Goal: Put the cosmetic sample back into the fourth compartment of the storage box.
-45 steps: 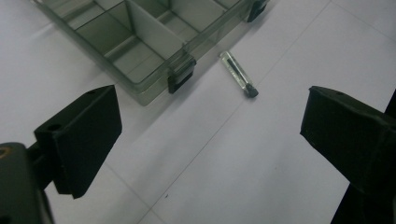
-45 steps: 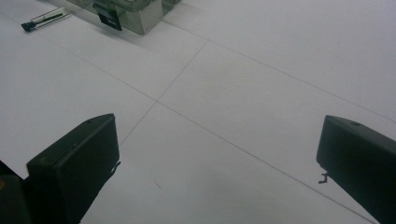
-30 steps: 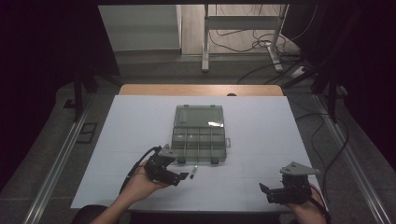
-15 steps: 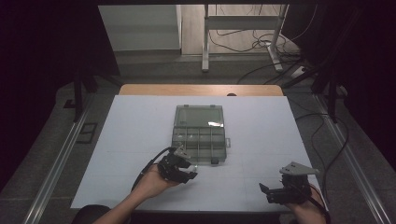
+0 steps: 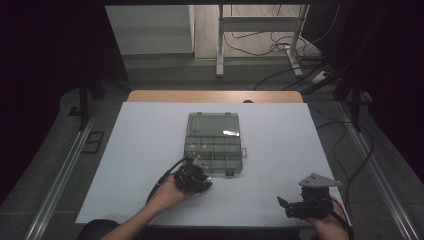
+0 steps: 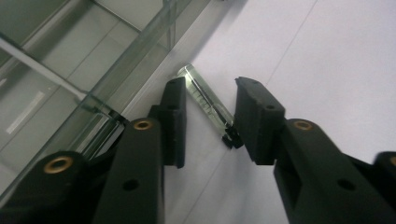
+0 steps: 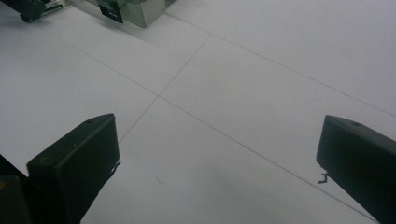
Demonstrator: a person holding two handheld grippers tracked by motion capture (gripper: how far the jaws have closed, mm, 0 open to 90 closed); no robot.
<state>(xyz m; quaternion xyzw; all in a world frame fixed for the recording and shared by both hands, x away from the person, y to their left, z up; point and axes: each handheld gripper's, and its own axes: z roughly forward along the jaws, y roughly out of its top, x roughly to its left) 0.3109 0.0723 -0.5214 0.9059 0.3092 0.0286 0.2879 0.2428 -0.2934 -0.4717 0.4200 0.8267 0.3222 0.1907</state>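
Overhead, the left gripper (image 5: 196, 180) sits low by the compartment box (image 5: 214, 143); the right gripper (image 5: 300, 205) rests well apart. Left gripper view: jaws closing around a clear vial (image 6: 208, 103) lying on the table (image 6: 327, 56), pads not yet pressing. Right gripper view: jaws wide, nothing between.

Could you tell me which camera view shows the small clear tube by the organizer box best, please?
The left gripper view: the clear tube lies on the white table between the left gripper's jaws, which have just been closing, beside the organizer box. In the high view that gripper covers it.
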